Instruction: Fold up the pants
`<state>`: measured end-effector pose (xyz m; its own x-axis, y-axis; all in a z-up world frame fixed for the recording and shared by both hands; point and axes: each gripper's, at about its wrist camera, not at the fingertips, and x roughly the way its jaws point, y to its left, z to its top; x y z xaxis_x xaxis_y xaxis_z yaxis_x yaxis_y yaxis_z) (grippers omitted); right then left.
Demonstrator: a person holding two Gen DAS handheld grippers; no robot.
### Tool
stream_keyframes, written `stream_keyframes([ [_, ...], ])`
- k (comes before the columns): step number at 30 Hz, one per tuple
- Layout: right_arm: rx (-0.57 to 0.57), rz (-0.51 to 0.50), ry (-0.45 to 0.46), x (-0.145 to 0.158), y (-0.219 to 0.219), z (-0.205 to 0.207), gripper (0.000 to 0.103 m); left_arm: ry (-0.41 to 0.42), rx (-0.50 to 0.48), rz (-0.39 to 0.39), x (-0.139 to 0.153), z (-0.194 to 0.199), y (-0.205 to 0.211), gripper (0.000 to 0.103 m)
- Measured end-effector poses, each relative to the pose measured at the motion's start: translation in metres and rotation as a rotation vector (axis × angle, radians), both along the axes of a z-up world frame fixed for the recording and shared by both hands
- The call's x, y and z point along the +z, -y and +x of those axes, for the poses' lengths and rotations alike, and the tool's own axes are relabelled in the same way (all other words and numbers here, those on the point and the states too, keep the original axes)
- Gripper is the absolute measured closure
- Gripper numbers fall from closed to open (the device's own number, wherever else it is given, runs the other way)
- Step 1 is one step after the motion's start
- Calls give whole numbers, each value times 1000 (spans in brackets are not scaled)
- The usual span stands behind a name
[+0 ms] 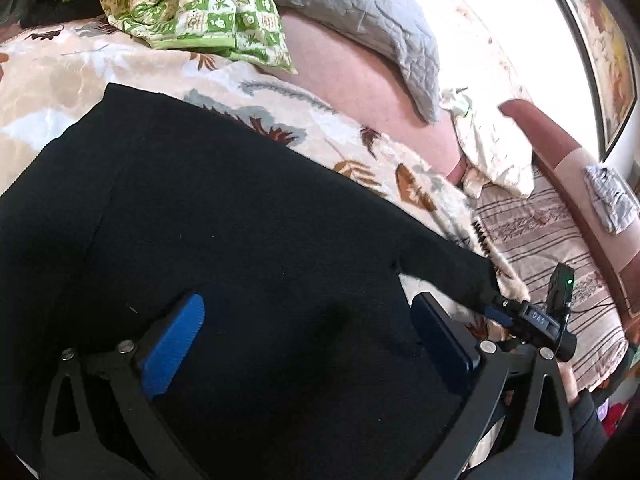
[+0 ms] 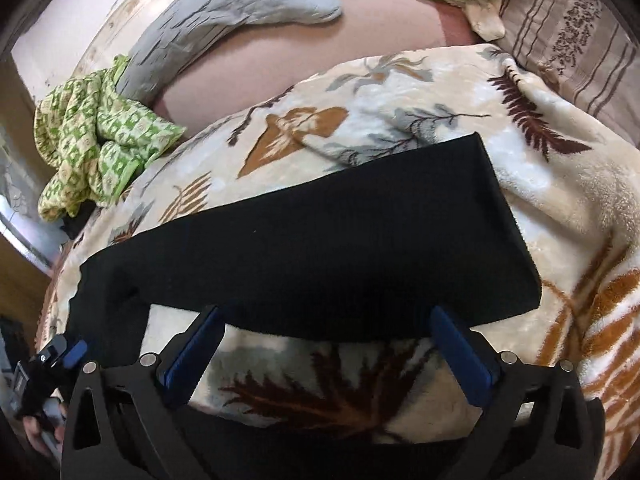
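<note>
Black pants (image 1: 224, 216) lie flat on a leaf-print blanket (image 1: 72, 72) on a bed. My left gripper (image 1: 308, 312) is open, its blue pads (image 1: 176, 344) spread just above the pants' wide part. In the right wrist view the pants (image 2: 320, 232) show as a long black band across the blanket (image 2: 560, 208). My right gripper (image 2: 324, 320) is open, its blue pads (image 2: 460, 352) at the near edge of the leg. The right gripper also shows in the left wrist view (image 1: 532, 320), and the left one in the right wrist view (image 2: 52, 360).
A green patterned cloth (image 1: 188, 4) and a grey quilted pillow (image 1: 360, 12) lie on the far side of the bed. A striped pillow (image 1: 540, 248) and a cream sheet (image 1: 492, 148) lie to the right. A brown headboard (image 1: 560, 148) lies beyond.
</note>
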<state>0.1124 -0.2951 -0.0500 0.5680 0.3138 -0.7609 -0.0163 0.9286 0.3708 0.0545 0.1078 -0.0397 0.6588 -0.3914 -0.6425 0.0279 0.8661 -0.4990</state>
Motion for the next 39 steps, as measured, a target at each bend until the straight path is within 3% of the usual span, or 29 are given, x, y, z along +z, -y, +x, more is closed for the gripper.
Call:
stream_keyframes([
  [5, -34, 130, 2, -4, 18, -1, 0, -48, -4, 117, 0, 5, 16, 0],
  [11, 47, -21, 0, -4, -2, 0, 0, -69, -9, 306, -3, 8, 39, 0],
  [15, 55, -53, 10, -5, -6, -2, 0, -50, -5, 452, -10, 5, 56, 0],
  [39, 51, -71, 38, -5, -8, -7, 0, -8, 28, 480, -11, 0, 57, 0],
])
